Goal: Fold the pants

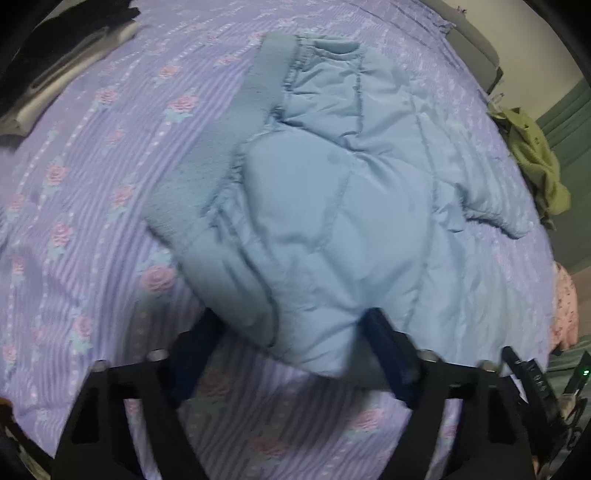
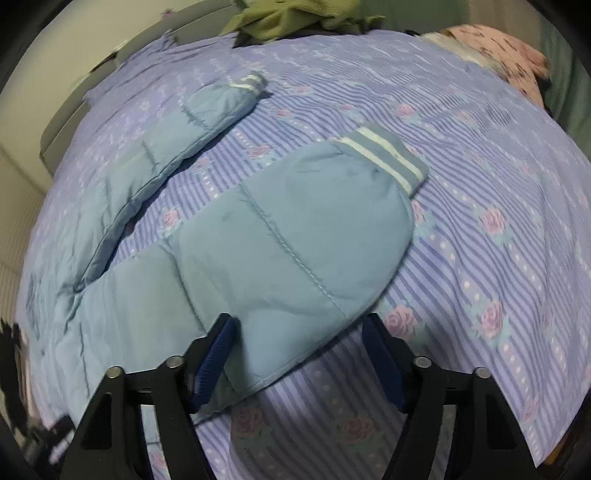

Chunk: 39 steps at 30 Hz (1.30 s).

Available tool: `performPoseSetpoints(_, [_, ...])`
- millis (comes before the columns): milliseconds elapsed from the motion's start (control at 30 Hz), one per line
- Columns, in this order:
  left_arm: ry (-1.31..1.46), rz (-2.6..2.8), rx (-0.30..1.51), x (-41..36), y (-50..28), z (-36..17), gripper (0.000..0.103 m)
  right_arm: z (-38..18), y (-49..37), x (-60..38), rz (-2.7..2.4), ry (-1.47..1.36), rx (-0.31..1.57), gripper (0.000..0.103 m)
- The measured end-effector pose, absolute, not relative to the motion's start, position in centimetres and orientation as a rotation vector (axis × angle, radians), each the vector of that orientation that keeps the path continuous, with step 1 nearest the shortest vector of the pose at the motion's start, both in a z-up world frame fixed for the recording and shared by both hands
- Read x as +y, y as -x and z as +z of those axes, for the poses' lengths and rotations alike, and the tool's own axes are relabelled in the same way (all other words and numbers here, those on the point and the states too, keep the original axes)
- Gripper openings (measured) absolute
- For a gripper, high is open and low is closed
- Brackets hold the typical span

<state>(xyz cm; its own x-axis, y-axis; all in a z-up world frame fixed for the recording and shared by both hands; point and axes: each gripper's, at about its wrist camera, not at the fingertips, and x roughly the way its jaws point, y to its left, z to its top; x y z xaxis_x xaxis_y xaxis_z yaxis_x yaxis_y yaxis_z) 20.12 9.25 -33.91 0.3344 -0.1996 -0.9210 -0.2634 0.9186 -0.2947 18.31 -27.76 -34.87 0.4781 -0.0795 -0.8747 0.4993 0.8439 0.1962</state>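
Light blue padded pants [image 1: 325,206] lie on a lilac floral bed sheet [image 1: 92,221]. In the left wrist view the waist end shows, with a fleecy inner lining [image 1: 221,140] turned out along its left side. My left gripper [image 1: 291,325] is open, its jaws on either side of the pants' near edge. In the right wrist view the two legs spread apart, each ending in a striped cuff: the near leg [image 2: 295,229] and the far leg [image 2: 177,136]. My right gripper [image 2: 299,332] is open, straddling the near leg's edge.
Dark and grey folded clothes [image 1: 55,62] lie at the sheet's far left corner. An olive green garment [image 1: 535,155] sits at the bed's right edge, also in the right wrist view [image 2: 295,18]. A pink patterned cloth [image 2: 506,55] lies at the far right.
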Motion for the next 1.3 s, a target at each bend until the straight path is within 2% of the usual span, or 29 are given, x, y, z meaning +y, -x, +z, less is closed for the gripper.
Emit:
performPoseSetpoints(100, [0.416, 0.049, 1.235, 8.8, -20.3, -33.2, 0.046, -34.4, -18.6, -28.0, -0.368, -0.463, 1.031, 0.039])
performPoseSetpoints(133, [0.393, 0.058, 1.228, 8.6, -20.2, -32.6, 0.038, -34.1, -18.8, -28.2, -0.377, -0.459, 1.036, 0.028])
performPoseSetpoints(167, [0.379, 0.061, 1.224, 8.3, -20.4, -32.0, 0.034, -33.8, -18.8, -28.3, -0.387, -0.453, 1.04, 0.02])
performPoseSetpoints(200, [0.357, 0.065, 1.219, 8.2, -20.4, -31.5, 0.026, -33.4, -18.7, -28.4, -0.385, -0.452, 1.037, 0.017])
performPoseSetpoints(233, [0.332, 0.066, 1.215, 8.1, -20.3, -30.9, 0.023, -32.9, -18.7, -28.5, -0.382, -0.451, 1.036, 0.013])
performPoseSetpoints(567, [0.292, 0.031, 1.1, 7.7, -21.1, -23.3, 0.016, -23.3, -18.7, -28.4, -0.314, -0.425, 0.91, 0.008])
performPoseSetpoints(800, [0.311, 0.06, 1.057, 7.8, -24.5, -19.5, 0.015, -17.7, -22.6, -28.4, -0.281, -0.41, 0.826, 0.007])
performPoseSetpoints(1000, [0.32, 0.077, 1.02, 8.1, -29.2, -18.9, 0.014, -15.9, -28.6, -28.1, -0.274, -0.345, 0.78, 0.005])
performPoseSetpoints(1300, [0.322, 0.156, 1.067, 8.0, -38.8, -21.8, 0.013, -18.4, -37.5, -27.7, -0.224, -0.251, 0.846, 0.005])
